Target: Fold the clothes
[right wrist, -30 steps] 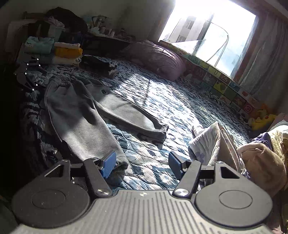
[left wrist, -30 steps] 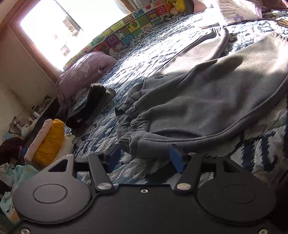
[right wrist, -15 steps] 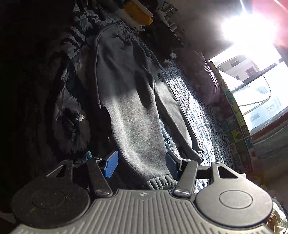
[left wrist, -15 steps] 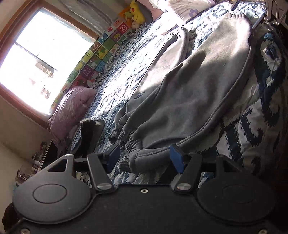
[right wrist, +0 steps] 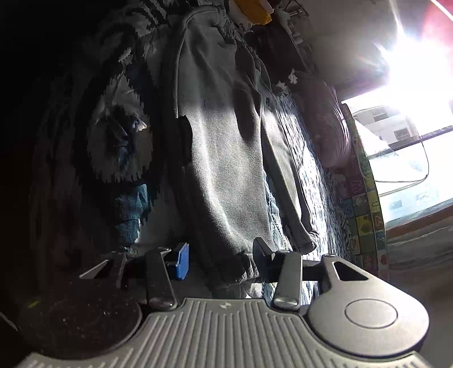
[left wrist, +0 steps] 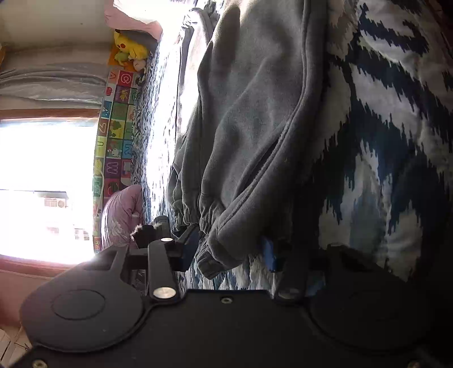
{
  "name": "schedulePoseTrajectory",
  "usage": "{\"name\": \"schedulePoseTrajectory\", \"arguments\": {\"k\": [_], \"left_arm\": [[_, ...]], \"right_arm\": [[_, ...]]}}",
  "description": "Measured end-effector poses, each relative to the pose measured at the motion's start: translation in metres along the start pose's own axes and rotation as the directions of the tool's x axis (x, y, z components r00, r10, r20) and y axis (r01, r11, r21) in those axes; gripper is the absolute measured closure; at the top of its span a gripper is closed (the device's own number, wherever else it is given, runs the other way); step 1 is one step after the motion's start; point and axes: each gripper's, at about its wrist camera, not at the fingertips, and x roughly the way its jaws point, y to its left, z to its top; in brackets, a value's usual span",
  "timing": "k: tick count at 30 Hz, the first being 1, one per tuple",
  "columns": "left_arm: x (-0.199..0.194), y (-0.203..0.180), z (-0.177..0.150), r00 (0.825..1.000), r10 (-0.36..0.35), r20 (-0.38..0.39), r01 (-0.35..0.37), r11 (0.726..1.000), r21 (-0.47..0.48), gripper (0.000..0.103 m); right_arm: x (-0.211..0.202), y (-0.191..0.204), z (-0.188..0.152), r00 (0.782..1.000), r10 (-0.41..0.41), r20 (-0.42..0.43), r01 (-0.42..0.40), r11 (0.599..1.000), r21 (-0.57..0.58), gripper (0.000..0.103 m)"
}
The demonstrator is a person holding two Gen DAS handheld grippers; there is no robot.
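Left wrist view, rolled sideways: left gripper (left wrist: 229, 249) sits at the waistband end of the grey sweatpants (left wrist: 254, 119), blue pads (left wrist: 189, 249) spread wide w/ the elastic waistband corner between them; pads not pressed onto the cloth, gap visible on both sides. Pants lie flat on the bed, one leg on top of the other, running away from the gripper. Just beside the pants' seam edge is a blue-and-white patterned blanket (left wrist: 382, 127), which fills that whole side. On the pants' other side the blue quilted bedspread (left wrist: 158, 119) is bare and sunlit, free room out to the alphabet foam mat (left wrist: 116, 136) lining the window wall. A purple pillow (left wrist: 121, 212) lies near the waistband, against the mat. Beyond the far leg ends, a yellow plush toy (left wrist: 130, 48) sits in the corner.

Right wrist view: right gripper (right wrist: 220, 259) is at the opp. end, pads apart around the nearer leg cuff (right wrist: 235, 266), not clamped. Pants stretch away to the waistband; second leg's cuff (right wrist: 307, 240) lies slightly splayed toward the window side. Blanket side is in deep shadow, detail hard to tell. Past the waistband, a stack of folded clothes w/ a yellow item (right wrist: 254, 11).
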Motion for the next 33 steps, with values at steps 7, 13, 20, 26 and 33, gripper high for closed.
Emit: {"name": "schedulePoseTrajectory", "arguments": {"k": [7,13,20,26,33], "left_arm": [[-0.002,0.024,-0.002,0.999,0.023,-0.045,-0.037,0.941,-0.336,0.089],[-0.002,0.067,0.002,0.998,0.010,-0.059,-0.045,0.774,-0.632,0.089],[0.012,0.133,-0.002,0.999,-0.017,-0.029,-0.017,0.480,-0.877,0.089],[0.052,0.153,0.002,0.997,-0.050,-0.055,-0.039,0.287,-0.957,0.090],[0.104,0.172,-0.005,0.989,-0.121,-0.084,-0.068,0.124,-0.990,0.090]], "right_arm": [[-0.004,-0.033,-0.004,0.999,0.009,0.036,-0.016,0.979,0.205,0.077],[-0.010,-0.091,-0.022,0.996,-0.058,0.072,0.013,0.861,0.508,0.079],[0.029,-0.152,-0.044,0.992,-0.093,0.081,0.006,0.688,0.726,0.083],[0.084,-0.196,-0.060,0.993,-0.093,0.074,-0.012,0.539,0.842,0.083],[0.146,-0.221,-0.058,0.995,-0.093,0.046,0.008,0.509,0.861,0.084]]}}
